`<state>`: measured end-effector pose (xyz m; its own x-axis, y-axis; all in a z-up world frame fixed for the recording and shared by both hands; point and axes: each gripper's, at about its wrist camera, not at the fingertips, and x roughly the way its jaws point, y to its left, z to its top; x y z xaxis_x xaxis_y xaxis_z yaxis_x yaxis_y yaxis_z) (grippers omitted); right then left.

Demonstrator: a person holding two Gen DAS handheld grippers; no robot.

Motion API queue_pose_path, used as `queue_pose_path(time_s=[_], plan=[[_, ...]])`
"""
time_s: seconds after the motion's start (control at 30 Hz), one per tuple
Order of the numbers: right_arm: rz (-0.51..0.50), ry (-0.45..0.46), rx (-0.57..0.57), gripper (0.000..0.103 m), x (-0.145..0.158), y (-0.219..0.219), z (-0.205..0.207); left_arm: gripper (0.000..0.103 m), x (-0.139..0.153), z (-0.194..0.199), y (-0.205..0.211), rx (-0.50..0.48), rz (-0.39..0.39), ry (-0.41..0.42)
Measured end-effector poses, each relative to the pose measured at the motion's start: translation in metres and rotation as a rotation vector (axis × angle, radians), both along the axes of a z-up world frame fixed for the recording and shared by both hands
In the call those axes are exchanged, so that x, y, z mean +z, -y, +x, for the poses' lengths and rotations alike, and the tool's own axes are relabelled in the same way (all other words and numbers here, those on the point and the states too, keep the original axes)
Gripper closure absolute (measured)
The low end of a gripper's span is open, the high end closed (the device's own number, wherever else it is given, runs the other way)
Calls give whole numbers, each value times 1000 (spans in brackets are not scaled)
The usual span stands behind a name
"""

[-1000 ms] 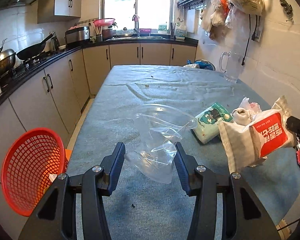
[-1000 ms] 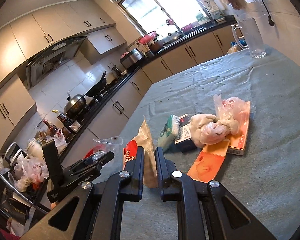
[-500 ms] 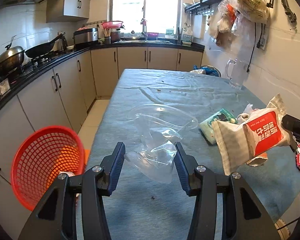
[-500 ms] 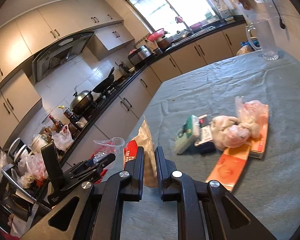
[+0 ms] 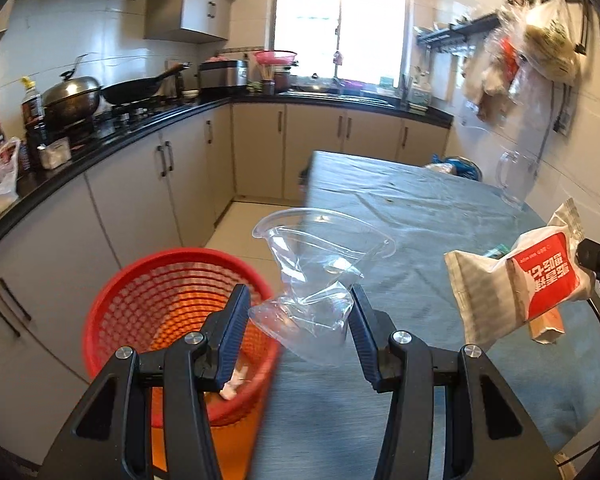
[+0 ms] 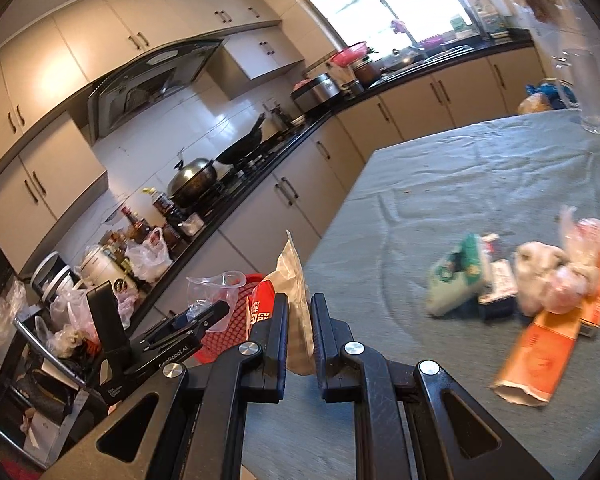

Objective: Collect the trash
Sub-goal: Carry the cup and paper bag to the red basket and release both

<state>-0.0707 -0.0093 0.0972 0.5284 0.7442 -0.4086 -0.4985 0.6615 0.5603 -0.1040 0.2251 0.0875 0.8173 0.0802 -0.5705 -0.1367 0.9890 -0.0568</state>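
Observation:
My left gripper point(image 5: 298, 306) is shut on a crushed clear plastic cup point(image 5: 320, 264) and holds it in the air at the table's left edge, just right of the red mesh basket point(image 5: 156, 300) on the floor. My right gripper point(image 6: 299, 312) is shut on a beige and red snack wrapper point(image 6: 294, 280), held above the table; the wrapper also shows in the left wrist view point(image 5: 516, 280). In the right wrist view the left gripper point(image 6: 204, 314) with the cup point(image 6: 216, 286) is in front of the basket point(image 6: 228, 328).
A pile of trash lies on the grey-clothed table point(image 6: 460, 184): a green packet point(image 6: 458, 274), pink and white bags point(image 6: 560, 276), an orange box point(image 6: 540, 356). A glass jug point(image 5: 516, 178) stands far right. Cabinets point(image 5: 140, 200) and a stove counter run along the left.
Both grippers have moved left toward the table edge with their loads. The red basket is now much closer, right under the left gripper's left finger.

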Motion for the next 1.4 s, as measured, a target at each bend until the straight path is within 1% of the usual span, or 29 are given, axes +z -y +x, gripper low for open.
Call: queue_pose_path(time_s=[0.27,0.47,0.53,0.77,0.93,1.03,1.1,1.13,1.17,1.2,1.23,1.4], plan=[[-8,4,68,91,8,-52,12,55,-2,-13,-48,89,1,-2],[-36,-7,111,91,5,-99,27,55,-14,-15,-77,136,-11,-32],[-51,-5,118,91,1,-113,32,55,-21,-12,-88,153,-22,-49],[-107,-57,149,91,-24,-162,52,54,-45,-5,-115,202,-61,-98],[-142,-78,169,91,-39,-187,60,54,-60,3,-129,221,-76,-130],[-171,-87,178,90,-47,-199,63,53,-64,5,-133,224,-79,-134],[-191,-92,189,88,-51,-205,64,52,-66,6,-135,225,-86,-138],[-201,-94,192,86,-52,-207,63,47,-67,6,-136,225,-94,-139],[-201,-94,196,75,-53,-207,63,43,-67,6,-137,228,-98,-138],[-197,-85,190,70,-52,-205,61,40,-66,6,-137,230,-98,-135],[-198,-76,180,65,-51,-202,60,40,-64,5,-136,231,-94,-130],[-185,-48,146,65,-42,-172,46,40,-50,-2,-121,209,-94,-96]])
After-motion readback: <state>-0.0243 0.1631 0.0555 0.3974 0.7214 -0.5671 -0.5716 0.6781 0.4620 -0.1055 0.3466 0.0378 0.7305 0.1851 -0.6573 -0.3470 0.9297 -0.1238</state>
